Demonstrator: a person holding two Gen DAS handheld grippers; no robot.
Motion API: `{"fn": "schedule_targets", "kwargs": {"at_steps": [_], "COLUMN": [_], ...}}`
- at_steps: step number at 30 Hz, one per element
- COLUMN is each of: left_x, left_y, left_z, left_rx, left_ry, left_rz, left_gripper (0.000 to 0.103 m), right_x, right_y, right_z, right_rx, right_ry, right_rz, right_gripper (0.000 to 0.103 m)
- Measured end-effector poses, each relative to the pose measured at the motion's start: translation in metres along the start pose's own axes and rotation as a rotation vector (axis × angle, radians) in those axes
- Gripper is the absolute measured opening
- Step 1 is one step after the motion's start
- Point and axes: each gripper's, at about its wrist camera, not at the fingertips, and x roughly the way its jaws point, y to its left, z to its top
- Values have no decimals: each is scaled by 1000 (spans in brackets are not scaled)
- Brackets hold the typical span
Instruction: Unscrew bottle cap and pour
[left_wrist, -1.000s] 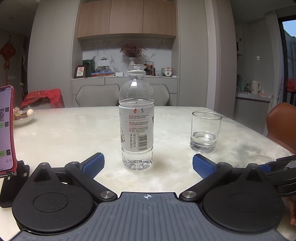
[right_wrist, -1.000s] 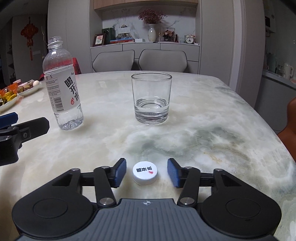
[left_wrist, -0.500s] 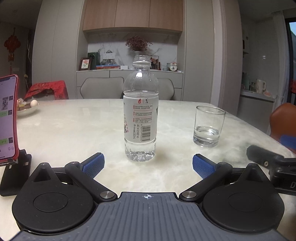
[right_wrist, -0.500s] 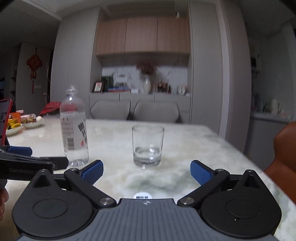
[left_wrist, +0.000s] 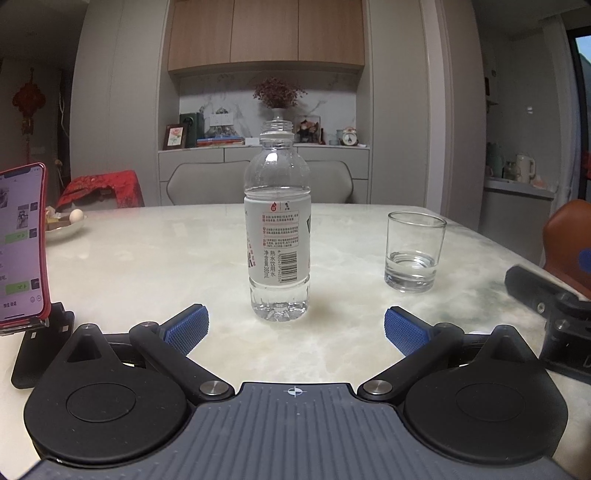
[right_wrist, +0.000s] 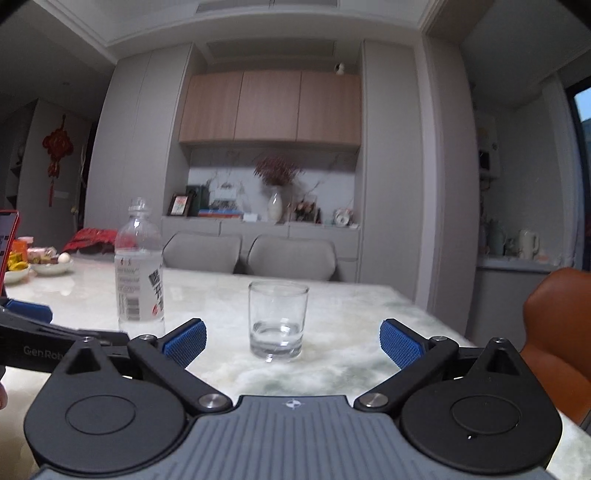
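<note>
Fingers (left_wrist: 186, 328) of the left gripper (left_wrist: 293, 326) spread wide before the uncapped bottle (left_wrist: 277, 229), upright on the marble tabletop (left_wrist: 147, 266); the right gripper (right_wrist: 291, 338), its jaws having just opened, stands empty facing the glass (right_wrist: 277, 319). A phone (left_wrist: 20, 243) stands at left.

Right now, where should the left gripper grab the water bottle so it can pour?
Probably around the labelled middle of the bottle, coming straight in from the front. It stands upright, uncapped, centred ahead of the open left gripper; the label band is straight and round, so the pads sit flat.
</note>
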Motion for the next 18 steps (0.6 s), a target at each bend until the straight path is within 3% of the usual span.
{"fn": "schedule_targets", "kwargs": {"at_steps": [3, 18], "left_x": [-4, -29], "left_y": [-1, -4], "left_z": [-2, -29], "left_rx": [1, 21], "left_ry": [-20, -170], "left_rz": [7, 53], "left_gripper": [103, 103], "right_x": [-7, -12], "right_y": [3, 4], "right_z": [-1, -16], "right_rx": [-8, 39], "right_ry": [-41, -18], "right_rz": [2, -20], "right_gripper": [103, 103]}}
